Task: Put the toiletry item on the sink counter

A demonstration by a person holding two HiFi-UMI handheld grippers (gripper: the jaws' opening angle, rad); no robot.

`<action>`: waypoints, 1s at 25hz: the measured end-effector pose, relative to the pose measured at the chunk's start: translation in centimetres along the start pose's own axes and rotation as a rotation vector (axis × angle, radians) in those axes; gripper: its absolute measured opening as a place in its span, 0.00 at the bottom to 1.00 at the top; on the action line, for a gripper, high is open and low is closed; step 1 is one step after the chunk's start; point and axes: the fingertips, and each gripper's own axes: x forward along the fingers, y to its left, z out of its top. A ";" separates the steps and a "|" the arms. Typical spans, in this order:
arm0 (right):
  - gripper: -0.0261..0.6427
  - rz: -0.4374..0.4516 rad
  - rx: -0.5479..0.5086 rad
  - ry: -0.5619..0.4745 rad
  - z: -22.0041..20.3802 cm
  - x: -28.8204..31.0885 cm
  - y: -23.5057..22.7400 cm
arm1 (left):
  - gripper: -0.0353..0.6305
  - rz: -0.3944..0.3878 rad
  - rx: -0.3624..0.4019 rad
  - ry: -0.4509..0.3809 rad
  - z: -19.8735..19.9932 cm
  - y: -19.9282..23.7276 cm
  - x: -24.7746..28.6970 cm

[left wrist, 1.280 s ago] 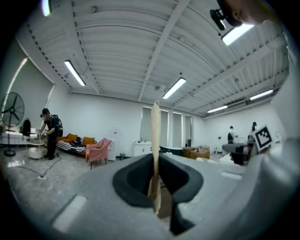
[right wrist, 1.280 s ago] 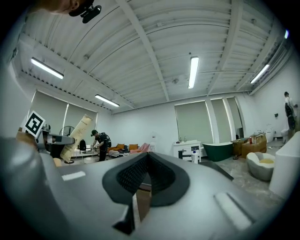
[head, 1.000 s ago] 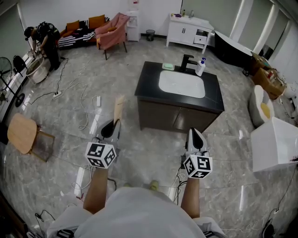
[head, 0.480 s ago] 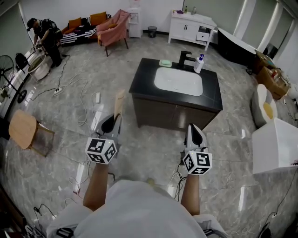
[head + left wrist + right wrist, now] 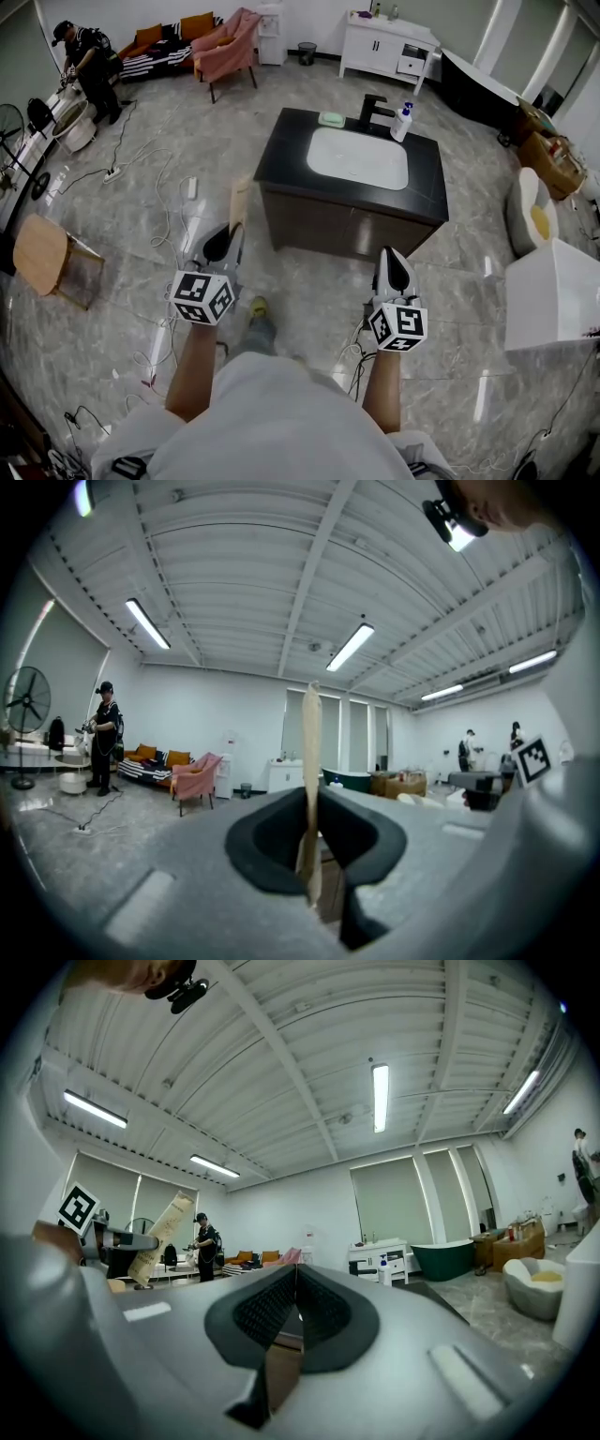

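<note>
A flat beige toiletry tube stands upright out of my left gripper, whose jaws are shut on its lower end. In the left gripper view the tube shows edge-on between the pads of that gripper. My right gripper is shut with nothing in it, its ribbed pads meeting in its own view. From there the tube shows at the left. The black sink counter with its white basin stands ahead of both grippers, a short way off across the floor.
On the counter are a black faucet, a soap bottle and a green soap dish. Cables trail over the marble floor at the left. A wooden stool stands far left, a white box at the right.
The view has moved forward, so the sink counter lies closer to both grippers. A foot now shows on the floor between the arms. Both grippers keep the same posture.
</note>
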 end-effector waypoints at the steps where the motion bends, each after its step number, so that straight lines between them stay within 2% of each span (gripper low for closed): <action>1: 0.04 -0.001 -0.002 0.000 -0.1 0.4 0.0 | 0.10 -0.001 -0.003 0.001 -0.2 0.3 0.4; 9: 0.04 -0.016 -0.021 0.021 -1.1 6.2 -0.4 | 0.10 -0.015 -0.028 0.009 -1.5 4.0 5.2; 25: 0.04 -0.040 -0.010 0.039 -0.9 25.6 2.0 | 0.10 -0.073 -0.066 0.050 -0.5 17.9 18.7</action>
